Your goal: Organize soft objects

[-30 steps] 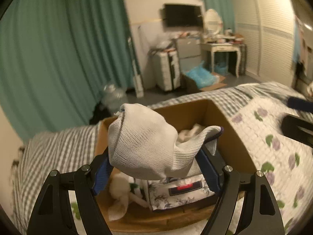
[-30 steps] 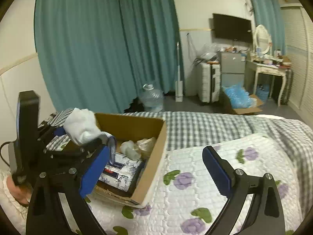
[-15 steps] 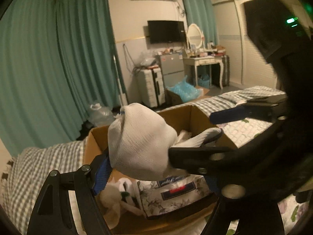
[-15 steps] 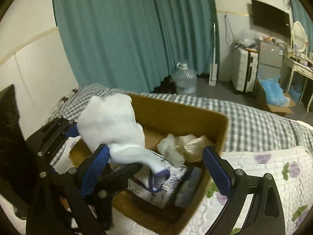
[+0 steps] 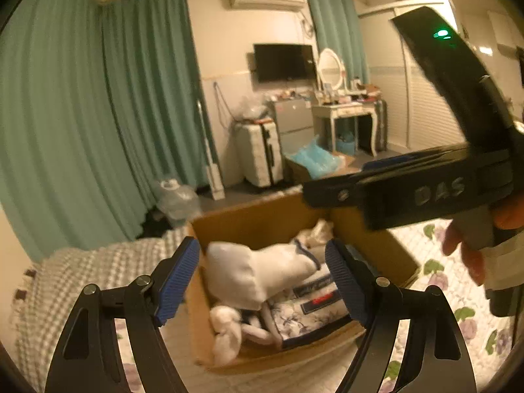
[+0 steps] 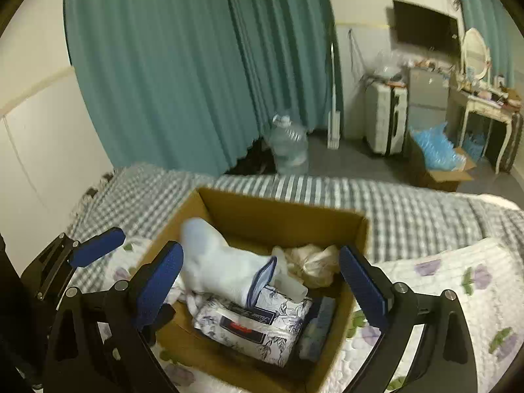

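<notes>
A white sock with a blue cuff (image 5: 258,273) (image 6: 222,268) lies inside the cardboard box (image 5: 249,219) (image 6: 281,209), on top of a floral tissue pack (image 5: 308,311) (image 6: 252,324). My left gripper (image 5: 262,281) is open and empty above the box's near side. My right gripper (image 6: 258,285) is open and empty over the box; its body crosses the upper right of the left wrist view (image 5: 425,190). A white plush toy (image 5: 229,330) and a crumpled beige cloth (image 6: 311,262) also lie in the box.
The box sits on a bed with a grey checked sheet (image 6: 409,209) and a floral quilt (image 6: 458,281). Beyond the bed are teal curtains (image 6: 183,65), a water jug (image 6: 290,147), a white suitcase (image 6: 383,114) and a dressing table (image 5: 344,114).
My left gripper has opened and let go of the white sock, which dropped into the box. My right gripper has moved left, over the box.
</notes>
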Tool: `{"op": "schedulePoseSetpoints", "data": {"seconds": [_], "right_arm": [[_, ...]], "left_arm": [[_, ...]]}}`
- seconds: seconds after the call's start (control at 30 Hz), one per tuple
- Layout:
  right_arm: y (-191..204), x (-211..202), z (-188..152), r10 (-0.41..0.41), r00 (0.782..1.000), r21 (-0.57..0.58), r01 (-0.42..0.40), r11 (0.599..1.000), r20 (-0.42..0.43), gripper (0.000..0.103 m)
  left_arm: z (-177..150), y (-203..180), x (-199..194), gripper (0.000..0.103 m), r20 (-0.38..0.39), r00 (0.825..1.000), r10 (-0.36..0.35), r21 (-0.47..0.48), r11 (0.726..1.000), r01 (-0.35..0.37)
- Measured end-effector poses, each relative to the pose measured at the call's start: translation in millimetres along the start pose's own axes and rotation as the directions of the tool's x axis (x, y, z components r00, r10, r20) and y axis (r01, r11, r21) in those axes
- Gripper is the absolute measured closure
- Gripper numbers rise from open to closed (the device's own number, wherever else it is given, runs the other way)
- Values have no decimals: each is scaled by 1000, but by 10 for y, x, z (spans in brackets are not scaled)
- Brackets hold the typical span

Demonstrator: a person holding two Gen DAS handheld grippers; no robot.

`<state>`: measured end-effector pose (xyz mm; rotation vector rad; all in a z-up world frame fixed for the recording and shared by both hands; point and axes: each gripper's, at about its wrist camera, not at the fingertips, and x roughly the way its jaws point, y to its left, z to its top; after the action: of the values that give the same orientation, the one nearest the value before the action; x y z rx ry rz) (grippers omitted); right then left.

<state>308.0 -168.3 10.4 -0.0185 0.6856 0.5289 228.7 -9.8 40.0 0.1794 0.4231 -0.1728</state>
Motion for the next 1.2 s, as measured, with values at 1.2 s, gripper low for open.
{"op": "schedulePoseSetpoints", "data": {"seconds": [1.2], "right_arm": [[69, -2100, -1090, -162, 873, 17, 174, 985, 459, 0]], "left_arm": [[-308, -475, -1565, 8, 153, 929, 336, -231, 927, -297]]}}
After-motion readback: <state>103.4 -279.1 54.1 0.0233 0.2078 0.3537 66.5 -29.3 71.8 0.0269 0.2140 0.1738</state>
